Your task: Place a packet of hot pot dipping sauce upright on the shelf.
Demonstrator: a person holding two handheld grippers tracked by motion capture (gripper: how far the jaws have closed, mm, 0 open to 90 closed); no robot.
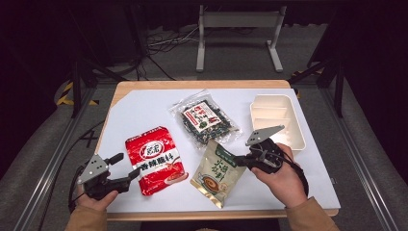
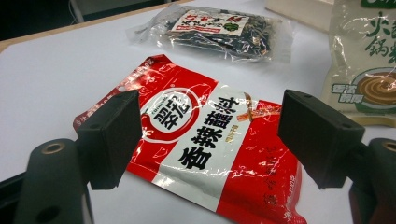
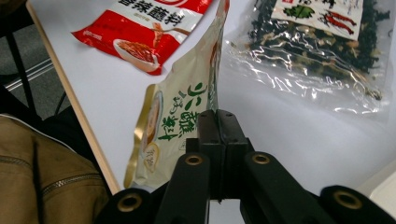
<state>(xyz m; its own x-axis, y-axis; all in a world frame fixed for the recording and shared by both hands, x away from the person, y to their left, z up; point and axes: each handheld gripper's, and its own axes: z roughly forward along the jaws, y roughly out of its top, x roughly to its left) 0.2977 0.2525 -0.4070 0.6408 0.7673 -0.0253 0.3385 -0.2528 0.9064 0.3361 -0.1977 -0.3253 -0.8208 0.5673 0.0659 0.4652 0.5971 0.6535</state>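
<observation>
Left gripper (image 1: 126, 168) at near edge, jaws spread, touching the red sauce packet (image 1: 155, 159) lying flat. Right gripper (image 1: 236, 160) pinches the green-and-cream pouch (image 1: 217, 173) by its edge. Farther back: clear seaweed bag (image 1: 204, 120), cream tray (image 1: 277, 119).

Left gripper (image 1: 126, 168) sits at the table's near-left corner, jaws spread wide apart and pointing toward the right, gripped from behind by the left hand (image 1: 96, 197). Right gripper (image 1: 236, 160) is near the front edge, right of centre, jaws pressed tight together and aimed left, with the right hand (image 1: 281, 178) wrapped around its body. Both tan sleeves come in from the near edge.
</observation>
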